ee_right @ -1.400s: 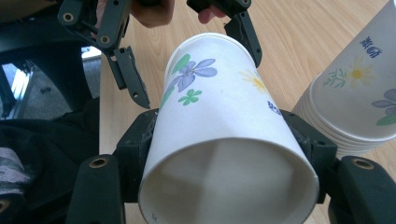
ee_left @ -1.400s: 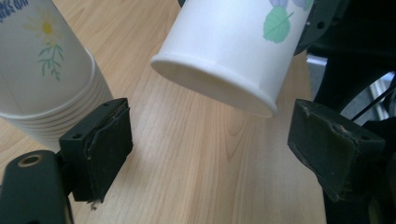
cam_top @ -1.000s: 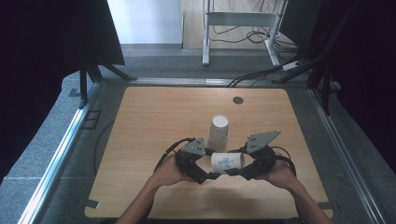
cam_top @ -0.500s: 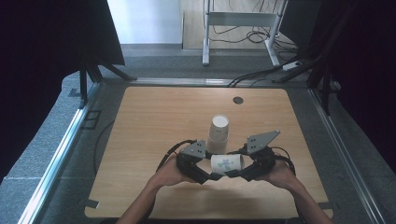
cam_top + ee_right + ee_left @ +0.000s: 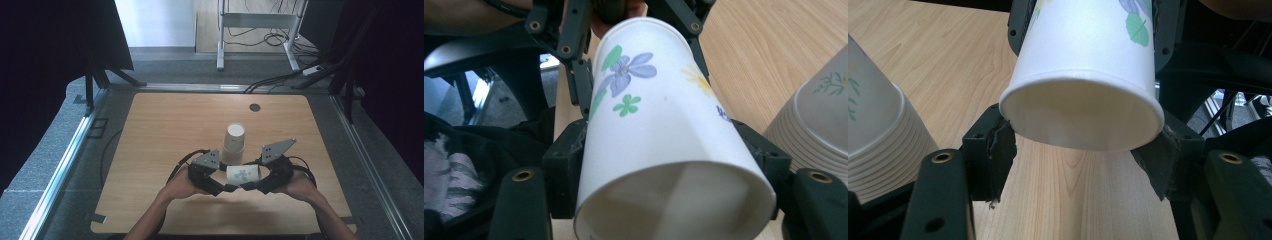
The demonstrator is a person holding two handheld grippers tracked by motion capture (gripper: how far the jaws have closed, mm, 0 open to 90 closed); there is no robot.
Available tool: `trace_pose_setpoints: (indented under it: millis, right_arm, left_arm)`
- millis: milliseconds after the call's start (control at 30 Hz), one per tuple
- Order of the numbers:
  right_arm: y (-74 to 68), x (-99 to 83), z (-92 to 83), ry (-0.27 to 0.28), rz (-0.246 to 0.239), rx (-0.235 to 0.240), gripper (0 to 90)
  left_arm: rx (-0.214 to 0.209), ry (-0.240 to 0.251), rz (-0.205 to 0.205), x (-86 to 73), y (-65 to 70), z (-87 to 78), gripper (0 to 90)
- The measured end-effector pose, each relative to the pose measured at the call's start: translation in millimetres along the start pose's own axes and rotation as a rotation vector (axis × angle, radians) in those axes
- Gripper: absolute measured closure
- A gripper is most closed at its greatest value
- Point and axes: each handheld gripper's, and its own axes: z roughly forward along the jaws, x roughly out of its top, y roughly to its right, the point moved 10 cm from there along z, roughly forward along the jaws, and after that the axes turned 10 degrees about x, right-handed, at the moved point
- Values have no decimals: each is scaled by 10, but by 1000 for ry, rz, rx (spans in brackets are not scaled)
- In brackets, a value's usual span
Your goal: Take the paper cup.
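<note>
A white paper cup [image 5: 243, 174] with a flower print lies on its side, held up between both grippers near the table's front edge. My left gripper [image 5: 224, 182] has just closed its jaws. In the left gripper view its pads [image 5: 998, 145] press on both sides of the cup's [image 5: 1083, 60] open mouth. My right gripper [image 5: 260, 181] holds the base end. In the right gripper view its jaws flank the cup [image 5: 659, 115] and touch it, having just eased slightly apart. A stack of upturned cups [image 5: 234, 137] stands just behind.
The wooden table [image 5: 165, 130] has a small dark round spot [image 5: 255, 107] at the back right. The cup stack [image 5: 873, 140] sits close to my left gripper and also beside the right one [image 5: 819, 125]. Metal frame legs [image 5: 255, 20] and cables lie on the floor beyond.
The left gripper's jaws have drawn in onto the cup's mouth end. Both hands and the cup have stayed where they were.
</note>
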Motion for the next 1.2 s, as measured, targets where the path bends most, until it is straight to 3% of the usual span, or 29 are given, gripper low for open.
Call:
trace_pose_setpoints:
  millis: [167, 467, 867, 1000, 1200]
  right_arm:
    - [25, -12, -5, -16, 2, -21, 280]
    - [76, -42, -69, -88, -20, -106, 165]
    - [136, -98, -22, -256, -79, -194, 139]
    - [126, -106, 50, -292, -99, -190, 151]
    - [145, -127, 148, -353, -130, -201, 180]
  left_arm:
    - [6, -14, -7, -15, -11, -4, 356]
    - [34, -125, -2, -86, -92, -52, 352]
    - [51, -374, 38, -131, -165, -115, 347]
    - [52, -455, 47, -126, -173, -135, 347]
    - [58, -534, 46, -103, -177, -146, 347]
